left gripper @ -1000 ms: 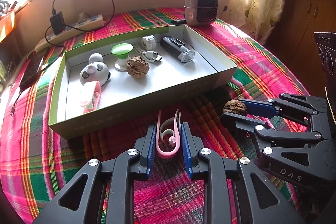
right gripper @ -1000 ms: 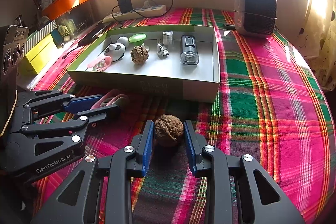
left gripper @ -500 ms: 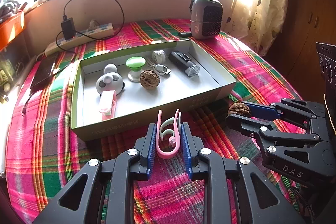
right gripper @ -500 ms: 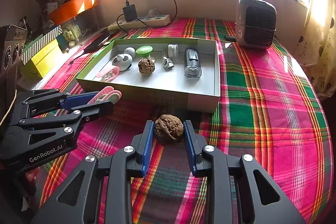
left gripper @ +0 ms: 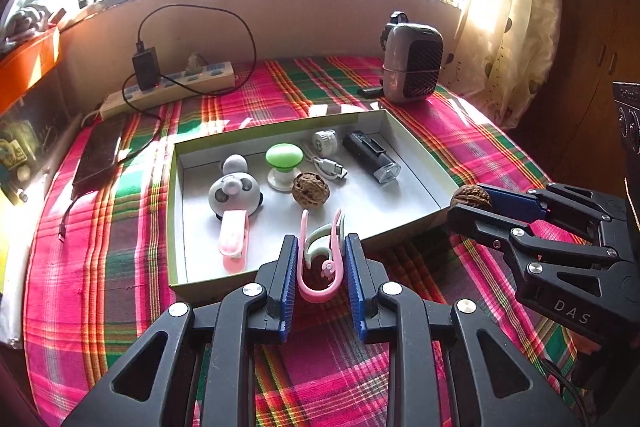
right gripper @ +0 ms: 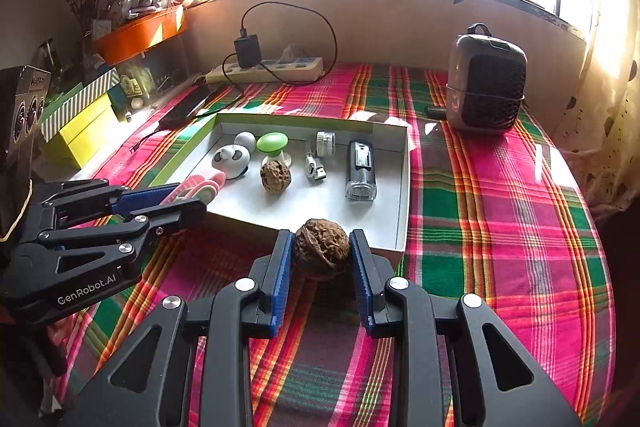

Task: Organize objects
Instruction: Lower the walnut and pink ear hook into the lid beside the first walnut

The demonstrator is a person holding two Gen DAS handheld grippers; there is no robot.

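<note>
My left gripper (left gripper: 322, 257) is shut on a pink clip (left gripper: 320, 267), held above the near wall of the shallow white box (left gripper: 416, 155). My right gripper (right gripper: 322, 253) is shut on a brown walnut (right gripper: 321, 254), also lifted, at the box's near right corner (right gripper: 402, 227). In the left wrist view the right gripper (left gripper: 468, 203) shows at the right with the walnut (left gripper: 470, 195) at its tips. In the right wrist view the left gripper (right gripper: 196, 197) shows at the left holding the clip (right gripper: 200, 189). Inside the box lie another walnut (left gripper: 311, 189), a second pink clip (left gripper: 234, 237), a panda toy (left gripper: 234, 195), a green-topped knob (left gripper: 283, 161), a cable (left gripper: 328, 167) and a black torch (left gripper: 372, 157).
The plaid tablecloth (right gripper: 500, 207) covers a round table. A grey heater (right gripper: 486, 85) stands at the back right, a power strip with charger (right gripper: 268, 67) along the back wall, a phone (left gripper: 98, 155) at the left. Yellow boxes (right gripper: 80, 131) and an orange planter (right gripper: 136, 31) sit beyond the table's left edge.
Both grippers have risen with their loads, so the box and table look smaller and lower. The pink clip and the held walnut now overlap the box's near wall.
</note>
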